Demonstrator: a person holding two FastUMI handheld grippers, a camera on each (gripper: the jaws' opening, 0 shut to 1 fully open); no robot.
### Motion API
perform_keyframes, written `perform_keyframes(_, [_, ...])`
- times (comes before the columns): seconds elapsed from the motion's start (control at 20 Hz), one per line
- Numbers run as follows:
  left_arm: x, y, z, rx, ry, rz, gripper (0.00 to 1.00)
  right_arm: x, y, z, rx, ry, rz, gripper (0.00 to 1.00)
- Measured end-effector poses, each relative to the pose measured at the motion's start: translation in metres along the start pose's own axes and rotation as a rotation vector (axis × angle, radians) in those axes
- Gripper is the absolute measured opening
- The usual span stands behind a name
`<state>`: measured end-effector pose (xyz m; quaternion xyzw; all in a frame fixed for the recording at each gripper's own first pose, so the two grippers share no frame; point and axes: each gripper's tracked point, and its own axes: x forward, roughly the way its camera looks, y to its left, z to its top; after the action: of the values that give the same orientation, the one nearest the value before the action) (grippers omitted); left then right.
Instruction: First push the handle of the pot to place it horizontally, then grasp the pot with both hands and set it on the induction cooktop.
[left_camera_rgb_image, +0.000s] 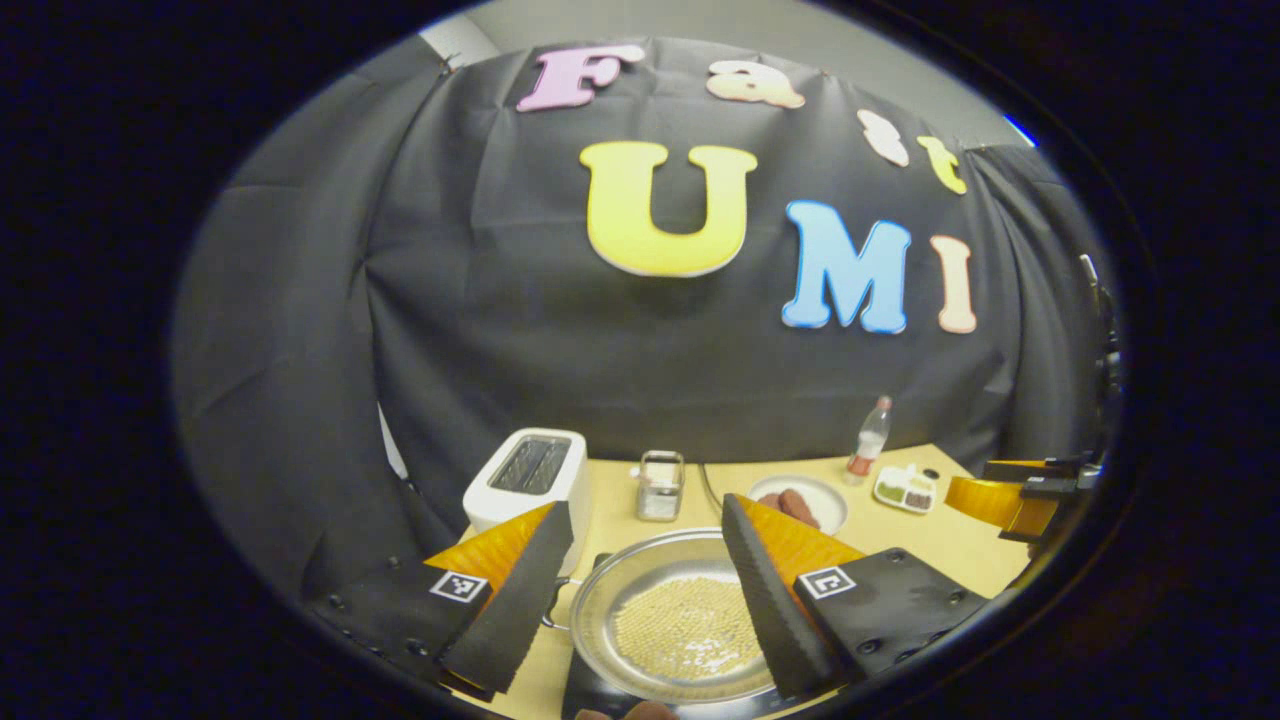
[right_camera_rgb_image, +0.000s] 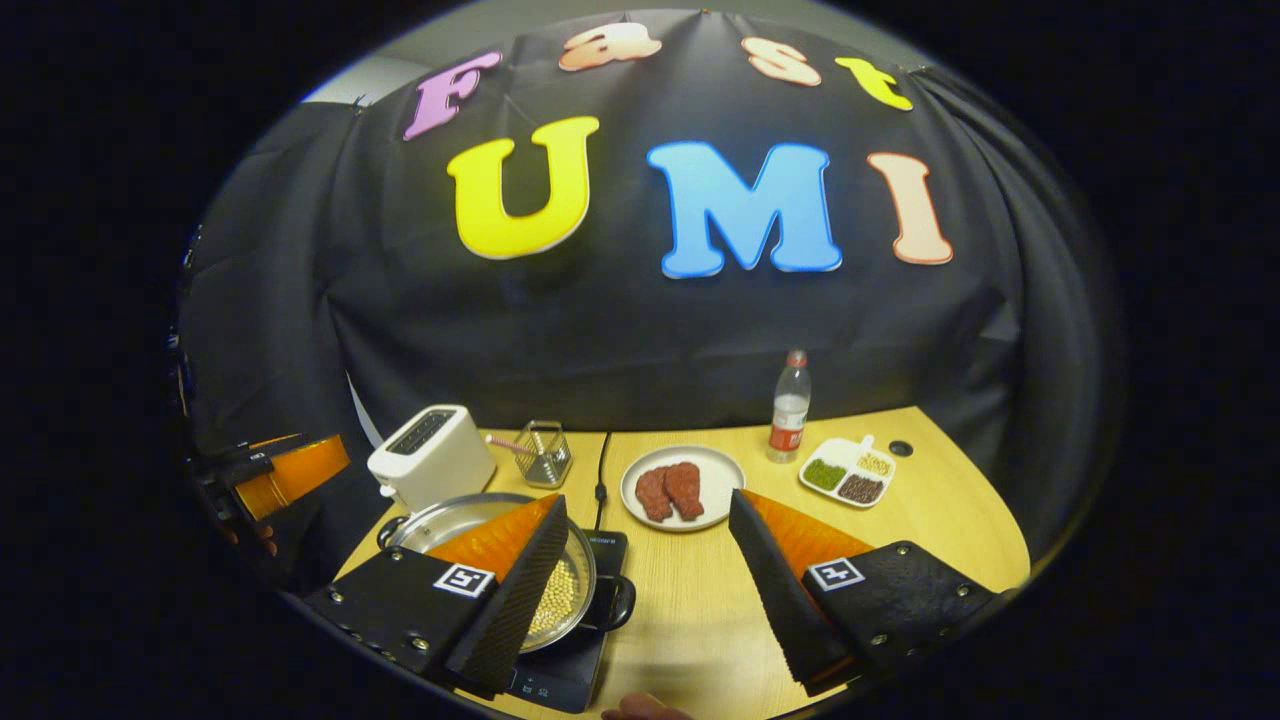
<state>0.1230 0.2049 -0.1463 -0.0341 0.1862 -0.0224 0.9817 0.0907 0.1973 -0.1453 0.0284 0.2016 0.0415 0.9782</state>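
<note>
A shallow steel pot (left_camera_rgb_image: 670, 620) with pale beans in it sits on the black induction cooktop (left_camera_rgb_image: 590, 695), low in the left gripper view. My left gripper (left_camera_rgb_image: 642, 505) is open above it, one finger to each side, touching nothing. A side handle (left_camera_rgb_image: 555, 600) of the pot shows by the left finger. In the right gripper view the pot (right_camera_rgb_image: 445, 518) rests on the cooktop (right_camera_rgb_image: 575, 650) at lower left, its loop handle (right_camera_rgb_image: 617, 600) pointing right. My right gripper (right_camera_rgb_image: 645, 498) is open over bare table to the right of the pot. The left finger hides part of the pot.
A white toaster (right_camera_rgb_image: 430, 455), a mesh holder (right_camera_rgb_image: 545, 452), a plate of meat (right_camera_rgb_image: 682, 487), a bottle (right_camera_rgb_image: 790, 405) and a divided dish (right_camera_rgb_image: 848, 470) line the back of the wooden table (right_camera_rgb_image: 940, 520). A black cable (right_camera_rgb_image: 602, 465) runs to the cooktop.
</note>
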Motion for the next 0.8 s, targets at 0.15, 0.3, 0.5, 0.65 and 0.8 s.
perform_keyframes(0.15, [-0.041, -0.037, 0.042, -0.017, -0.112, 0.004, 0.99, -0.035, -0.021, 0.047, 0.024, -0.116, -0.009, 0.98])
perform_keyframes(0.3, [-0.083, -0.058, 0.083, -0.03, -0.217, 0.03, 0.95, -0.077, -0.042, 0.085, 0.049, -0.222, -0.041, 0.98])
perform_keyframes(0.5, [-0.111, -0.086, 0.122, 0.01, -0.305, -0.006, 0.97, -0.116, -0.057, 0.119, 0.046, -0.313, -0.035, 0.98])
perform_keyframes(0.65, [-0.13, -0.097, 0.136, 0.002, -0.334, -0.011, 0.99, -0.139, -0.065, 0.133, 0.034, -0.349, -0.048, 0.98])
perform_keyframes(0.8, [-0.143, -0.102, 0.132, -0.018, -0.327, -0.034, 0.99, -0.154, -0.066, 0.141, 0.034, -0.373, -0.046, 0.98])
